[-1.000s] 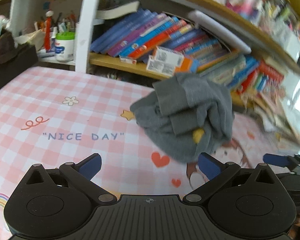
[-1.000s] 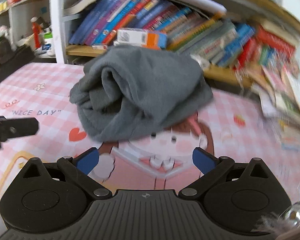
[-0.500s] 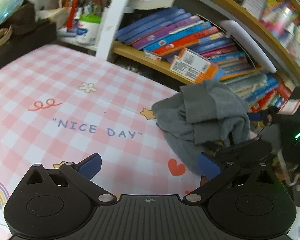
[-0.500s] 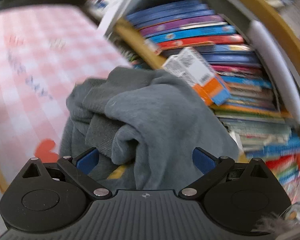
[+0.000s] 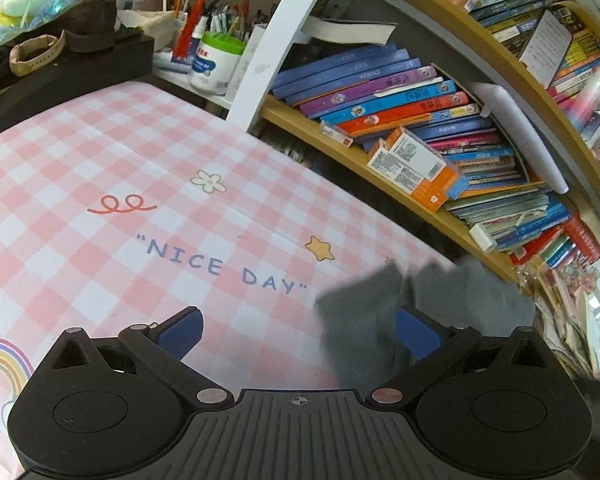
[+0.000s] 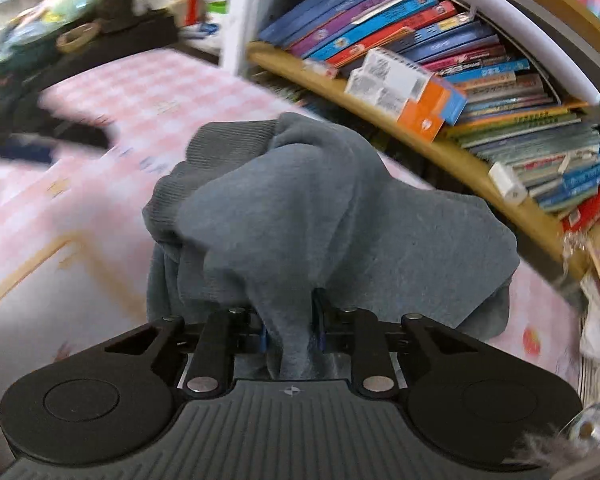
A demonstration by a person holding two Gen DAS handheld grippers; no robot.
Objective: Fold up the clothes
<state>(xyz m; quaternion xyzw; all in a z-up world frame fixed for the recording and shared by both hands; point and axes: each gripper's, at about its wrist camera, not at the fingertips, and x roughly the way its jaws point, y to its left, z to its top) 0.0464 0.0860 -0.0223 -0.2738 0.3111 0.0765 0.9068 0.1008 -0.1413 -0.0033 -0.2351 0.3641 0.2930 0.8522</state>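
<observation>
Looking along the left gripper (image 5: 298,330), its jaws stay spread and empty, while the grey sweatshirt (image 5: 384,316), lately ahead, now blurs beside the right-hand jaw. From the right gripper (image 6: 290,330), jaws open a second ago now pinch a sweatshirt fold between them, the bundle bunched just ahead over the pink checked cloth (image 6: 148,96); spreading it flat likely comes next

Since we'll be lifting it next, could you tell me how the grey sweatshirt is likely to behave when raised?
The grey sweatshirt will probably hang floppy: it bunches and drapes around the right gripper pinching it. Its thick ribbed knit suggests grippy, fairly weighty cloth, unlikely to slip.
</observation>
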